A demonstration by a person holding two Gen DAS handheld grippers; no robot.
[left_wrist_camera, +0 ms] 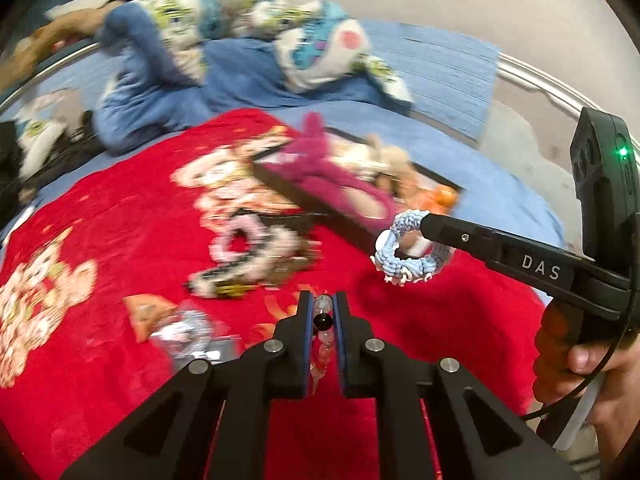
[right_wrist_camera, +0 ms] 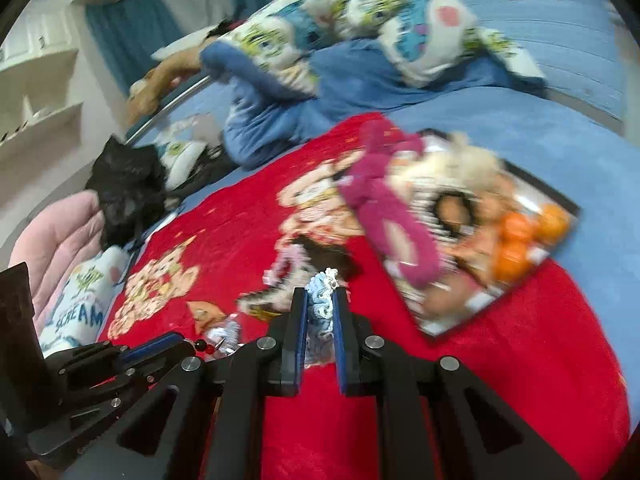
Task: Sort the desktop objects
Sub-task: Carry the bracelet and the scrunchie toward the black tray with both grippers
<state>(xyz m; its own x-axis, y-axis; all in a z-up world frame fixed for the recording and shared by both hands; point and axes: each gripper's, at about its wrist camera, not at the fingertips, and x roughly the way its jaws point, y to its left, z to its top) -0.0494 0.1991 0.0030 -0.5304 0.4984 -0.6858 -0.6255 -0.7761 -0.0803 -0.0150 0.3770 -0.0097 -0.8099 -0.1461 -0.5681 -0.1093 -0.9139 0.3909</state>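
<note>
Two grippers are each carrying a small accessory above the red cartoon blanket [left_wrist_camera: 100, 240]. The left gripper [left_wrist_camera: 322, 312] is pinching a beaded bracelet [left_wrist_camera: 323, 334] between its blue pads, beads hanging down the gap. The right gripper [right_wrist_camera: 320, 308] is clamping a light-blue knitted scrunchie [left_wrist_camera: 404, 248], which is dangling off the fingertips in the left view. The black-rimmed tray [right_wrist_camera: 560, 200], sitting at the blanket's far right edge, is already holding a magenta plush toy [right_wrist_camera: 384, 208], a beige plush and orange balls [right_wrist_camera: 516, 236]. Near the blanket's middle a pink scrunchie [left_wrist_camera: 240, 240] and blurred trinkets are waiting. Probable risks: the bracelet is hanging by a few beads and may be slipping with a jolt; the scrunchie is loosely caught and might be snagging on the plush.
</note>
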